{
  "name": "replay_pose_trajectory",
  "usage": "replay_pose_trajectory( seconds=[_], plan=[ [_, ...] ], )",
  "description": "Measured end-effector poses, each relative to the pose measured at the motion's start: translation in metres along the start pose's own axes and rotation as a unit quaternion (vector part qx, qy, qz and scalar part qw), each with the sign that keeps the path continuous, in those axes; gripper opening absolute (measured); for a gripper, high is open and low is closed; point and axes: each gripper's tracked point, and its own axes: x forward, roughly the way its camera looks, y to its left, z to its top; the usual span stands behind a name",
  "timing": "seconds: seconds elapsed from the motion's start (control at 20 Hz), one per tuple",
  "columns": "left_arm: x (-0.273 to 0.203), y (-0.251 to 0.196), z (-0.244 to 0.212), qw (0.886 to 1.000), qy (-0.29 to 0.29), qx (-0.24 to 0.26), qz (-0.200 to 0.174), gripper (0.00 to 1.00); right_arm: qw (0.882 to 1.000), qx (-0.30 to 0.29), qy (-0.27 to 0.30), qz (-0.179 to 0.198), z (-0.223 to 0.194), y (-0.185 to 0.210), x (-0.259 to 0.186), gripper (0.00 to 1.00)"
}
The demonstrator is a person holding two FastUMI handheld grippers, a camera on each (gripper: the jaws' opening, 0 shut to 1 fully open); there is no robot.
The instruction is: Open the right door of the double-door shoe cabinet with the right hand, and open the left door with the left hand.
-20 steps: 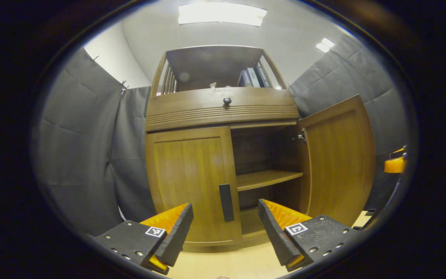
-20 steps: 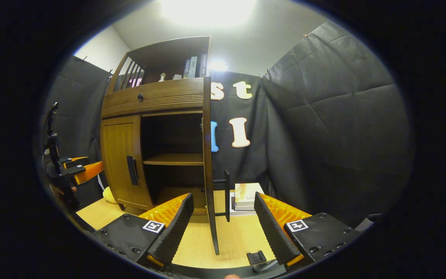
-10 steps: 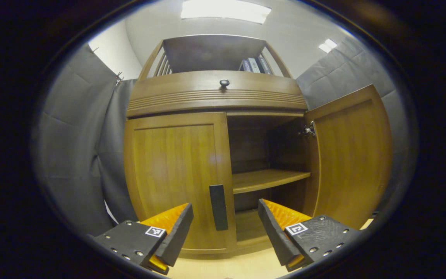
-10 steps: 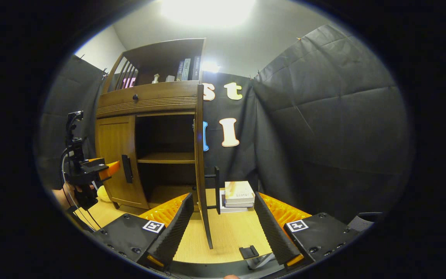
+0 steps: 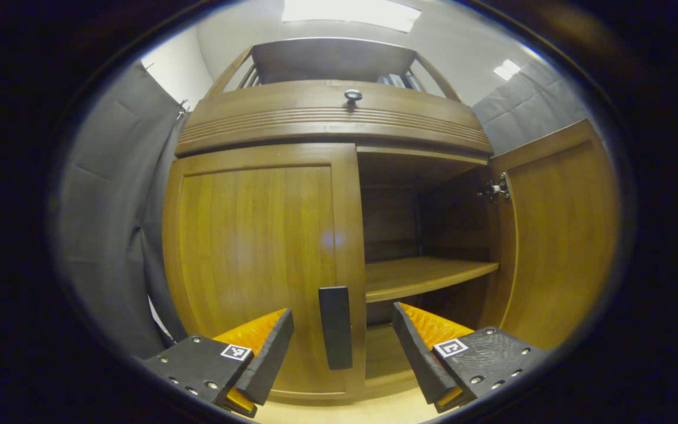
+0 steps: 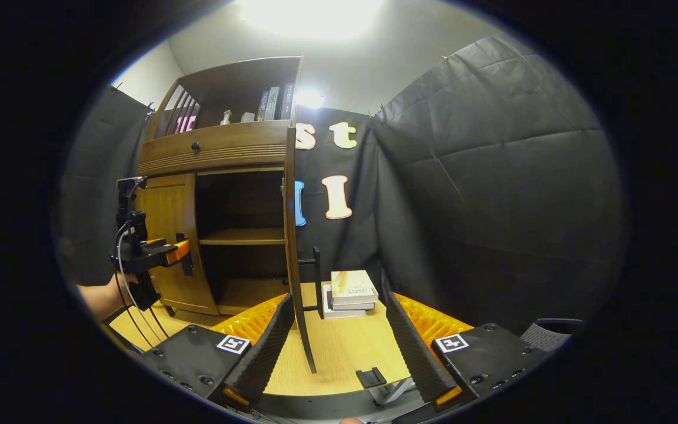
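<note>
Shoe cabinet (image 5: 327, 118) right half open, shelf (image 5: 427, 274) bare; both grippers' fingers spread, gripping nothing

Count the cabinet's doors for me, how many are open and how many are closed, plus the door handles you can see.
Open doors: 1, the right door, swung out.
Closed doors: 1, the left door.
Door handles: 2, left door handle and right door handle.
Total: 2 doors and 2 handles, 4 things.

Wide open gap between the jaws around the left door's handle (image 5: 335, 327). Right door (image 6: 295, 259) swung out edge-on, splitting the bench (image 6: 345, 353) space. Book stack (image 6: 348, 292) sitting just past it, close to the cloth.
</note>
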Motion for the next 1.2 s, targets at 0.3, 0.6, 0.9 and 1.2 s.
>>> replay_pose_trajectory(
  seconds=[0.3, 0.6, 0.9, 1.2],
  plan=[
    [0.025, 0.004, -0.025, 1.000, 0.029, -0.004, 0.001, 0.88, 1.000, 0.005, 0.002, 0.004, 0.000, 0.004, 0.007, 0.94],
    [0.043, 0.010, -0.036, 0.999, 0.039, 0.011, 0.012, 0.72, 1.000, 0.001, 0.002, 0.002, 0.000, 0.002, 0.012, 0.94],
    [0.047, 0.003, -0.040, 0.998, 0.061, 0.013, 0.011, 0.29, 1.000, 0.000, 0.002, 0.003, -0.003, 0.001, 0.015, 0.94],
    [0.043, 0.005, -0.034, 0.998, 0.067, 0.010, 0.011, 0.25, 1.000, 0.002, -0.012, 0.015, 0.004, 0.007, 0.012, 0.98]
  ],
)
